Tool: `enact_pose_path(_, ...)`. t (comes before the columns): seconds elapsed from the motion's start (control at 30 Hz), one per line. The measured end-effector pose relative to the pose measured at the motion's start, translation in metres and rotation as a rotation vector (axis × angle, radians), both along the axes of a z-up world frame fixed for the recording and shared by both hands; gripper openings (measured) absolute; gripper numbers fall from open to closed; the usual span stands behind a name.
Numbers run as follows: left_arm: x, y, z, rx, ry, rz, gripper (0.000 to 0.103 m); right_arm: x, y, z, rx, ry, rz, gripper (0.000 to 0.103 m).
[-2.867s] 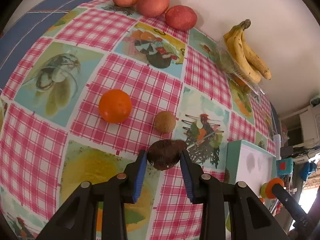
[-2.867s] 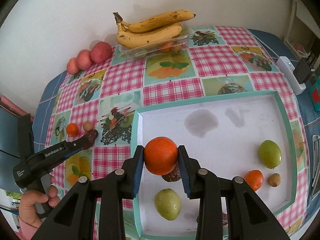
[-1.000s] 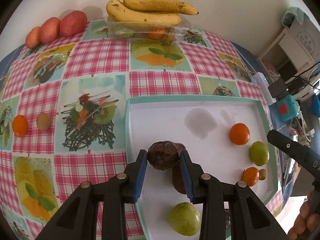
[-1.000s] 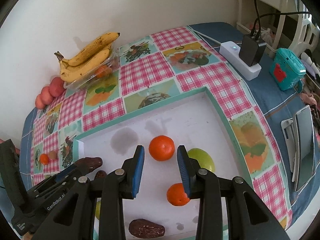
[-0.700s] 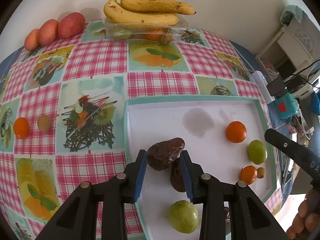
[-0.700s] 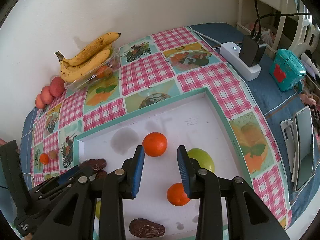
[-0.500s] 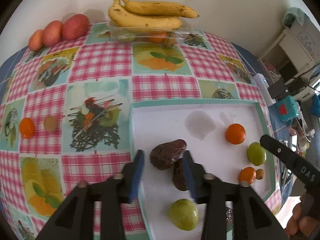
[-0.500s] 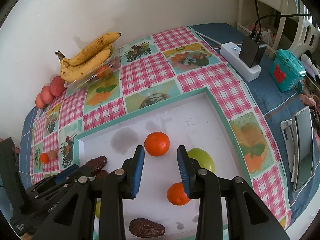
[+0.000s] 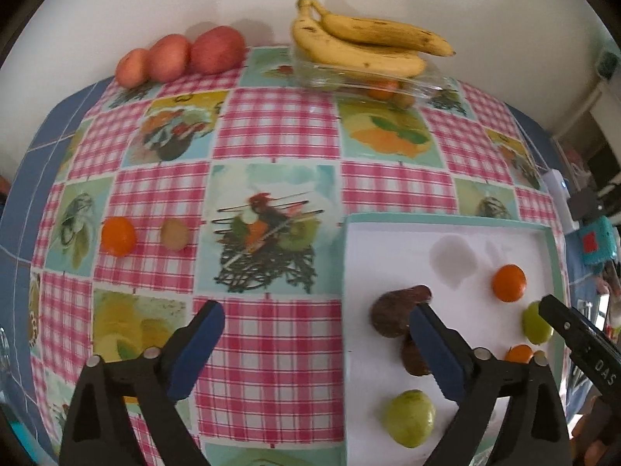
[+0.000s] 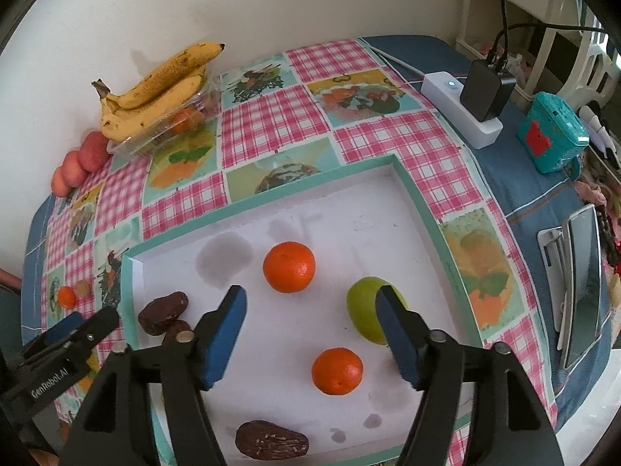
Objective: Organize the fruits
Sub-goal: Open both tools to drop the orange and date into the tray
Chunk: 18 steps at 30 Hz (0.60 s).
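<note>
My left gripper [image 9: 316,312] hangs over the tray's left rim [image 9: 345,272], its jaws opening wide with nothing between them. A dark brown fruit [image 9: 396,312] lies in the tray beside the right finger, resting against a second one [image 9: 415,355]. An orange [image 9: 118,235] and a small brown fruit [image 9: 175,235] sit on the checked cloth at left. My right gripper [image 10: 310,303] is over the white tray [image 10: 423,209], jaws opening and gripping nothing. A large orange [image 10: 289,266] lies beyond its tips, a small orange [image 10: 337,371] below them and a green fruit [image 10: 365,310] behind the right finger.
Bananas [image 9: 365,44] lie on a clear box at the wall, with three red apples [image 9: 180,56] to their left. A green fruit [image 9: 409,417] and another dark fruit [image 10: 271,444] lie near the tray's front. A power strip [image 10: 458,108] and phones [image 10: 582,283] are to the right.
My left gripper let go of the dark brown fruit, which now lies in the tray, and its jaws spread wide as it shifted left. My right gripper's jaws widened.
</note>
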<state>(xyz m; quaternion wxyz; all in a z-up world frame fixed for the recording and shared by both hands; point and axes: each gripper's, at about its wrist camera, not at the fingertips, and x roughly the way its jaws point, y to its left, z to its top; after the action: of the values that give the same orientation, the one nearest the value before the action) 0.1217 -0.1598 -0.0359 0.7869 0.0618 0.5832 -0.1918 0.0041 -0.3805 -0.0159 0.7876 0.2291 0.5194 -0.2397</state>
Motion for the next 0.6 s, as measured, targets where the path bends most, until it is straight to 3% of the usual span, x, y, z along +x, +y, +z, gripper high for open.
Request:
enact_pose_path(0.1, 0.004, 0.008, 0.001, 0.001, 0.001, 0.026, 0.100, 0.001, 0.001, 0.000, -0.009, 0.006, 0.002, 0.075)
enact_pose_path(0.17, 0.006, 0.012, 0.002, 0.007, -0.009, 0.035, 0.102, 0.001, 0.001, -0.001, -0.012, 0.009, 0.002, 0.084)
enact_pose_path(0.53, 0.020, 0.037, 0.014, 0.014, -0.050, 0.076, 0.103, 0.006, 0.011, 0.003, -0.049, 0.006, 0.012, 0.085)
enact_pose_path(0.6, 0.022, 0.043, 0.016, 0.009, -0.054, 0.084, 0.103, 0.007, 0.013, 0.003, -0.053, 0.003, 0.012, 0.094)
